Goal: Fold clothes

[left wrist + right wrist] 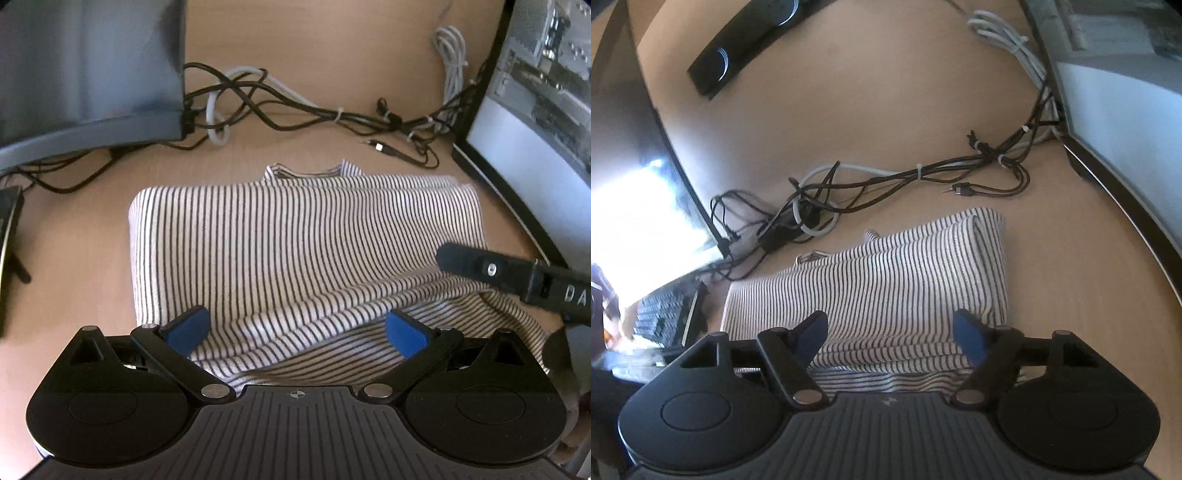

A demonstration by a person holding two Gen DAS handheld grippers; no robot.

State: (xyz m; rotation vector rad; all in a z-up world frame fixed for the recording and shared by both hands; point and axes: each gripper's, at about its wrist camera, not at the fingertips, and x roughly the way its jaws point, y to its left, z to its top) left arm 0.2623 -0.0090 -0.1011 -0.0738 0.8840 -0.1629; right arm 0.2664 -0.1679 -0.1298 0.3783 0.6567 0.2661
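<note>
shirt: striped shirt lies on the counter folded into a broad rectangle, collar at the far edge, sides tucked in; near hem rumpled, with a looser layer trailing toward the gripper bodies
stage: fits either a fold partway along or a finished fold being tidied (can't settle which from here)
doing it well: judgement only, keep both grips on the same layer near the near corners, lift evenly, keep edges lined up, smooth the ridge at the right
left hand-held gripper: left hand-held gripper jaws spread wide, blue pads over the near hem, nothing pinched
right hand-held gripper: right hand-held gripper also wide apart, holding nothing, low over the near right part of the cloth
pose: both point forward and down at the shirt; right one comes in from the side at a slant
clutter: cables behind the collar, monitor at right, both clear of the cloth
</note>
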